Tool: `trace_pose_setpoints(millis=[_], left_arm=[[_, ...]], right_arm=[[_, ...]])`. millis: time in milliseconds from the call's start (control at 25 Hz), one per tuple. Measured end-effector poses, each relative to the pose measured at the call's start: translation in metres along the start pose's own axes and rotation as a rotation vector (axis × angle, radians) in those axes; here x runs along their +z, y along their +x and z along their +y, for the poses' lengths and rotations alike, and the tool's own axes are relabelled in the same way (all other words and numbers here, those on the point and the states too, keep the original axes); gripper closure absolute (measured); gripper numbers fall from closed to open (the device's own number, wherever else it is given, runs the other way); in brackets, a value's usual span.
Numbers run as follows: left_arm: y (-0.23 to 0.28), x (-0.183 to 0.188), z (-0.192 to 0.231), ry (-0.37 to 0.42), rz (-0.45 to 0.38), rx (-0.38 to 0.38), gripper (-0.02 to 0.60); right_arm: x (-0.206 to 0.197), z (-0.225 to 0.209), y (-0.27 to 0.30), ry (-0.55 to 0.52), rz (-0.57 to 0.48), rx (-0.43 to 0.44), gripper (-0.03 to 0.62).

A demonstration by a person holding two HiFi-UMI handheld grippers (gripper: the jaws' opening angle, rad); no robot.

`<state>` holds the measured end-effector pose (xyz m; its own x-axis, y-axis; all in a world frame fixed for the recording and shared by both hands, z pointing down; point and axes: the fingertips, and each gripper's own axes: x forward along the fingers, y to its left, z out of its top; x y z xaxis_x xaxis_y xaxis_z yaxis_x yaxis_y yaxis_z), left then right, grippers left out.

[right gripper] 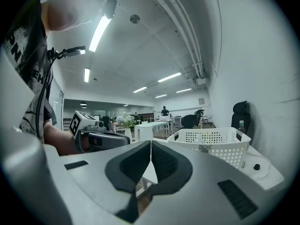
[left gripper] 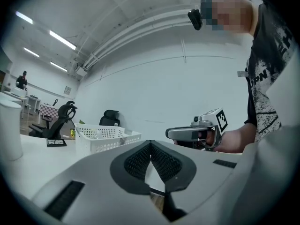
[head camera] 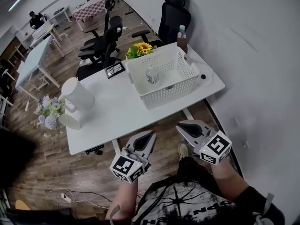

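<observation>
Basket [head camera: 171, 92] sits on the right end of the white desk [head camera: 112, 111], with a small bottle [head camera: 151, 75] upright inside. Your left gripper [head camera: 152, 134] and right gripper [head camera: 181, 125] hang short of the near edge, jaws together, empty. I'd part the jaws early and approach over the rim.

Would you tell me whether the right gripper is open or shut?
Shut and empty: the right gripper has its pads pressed together at the tips, with nothing between them.
</observation>
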<state>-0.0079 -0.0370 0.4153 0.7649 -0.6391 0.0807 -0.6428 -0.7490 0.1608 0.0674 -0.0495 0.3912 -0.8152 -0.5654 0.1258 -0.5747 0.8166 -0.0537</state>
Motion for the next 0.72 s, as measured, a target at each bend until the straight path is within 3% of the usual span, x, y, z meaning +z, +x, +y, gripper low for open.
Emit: trace_pose_setpoints(millis=[720], left_arm=[[0.098,0.036,0.112,-0.004,-0.002,0.192,0.571]], right_arm=[[0.031,-0.142,0.09,-0.008,-0.017,0.181,0.571]])
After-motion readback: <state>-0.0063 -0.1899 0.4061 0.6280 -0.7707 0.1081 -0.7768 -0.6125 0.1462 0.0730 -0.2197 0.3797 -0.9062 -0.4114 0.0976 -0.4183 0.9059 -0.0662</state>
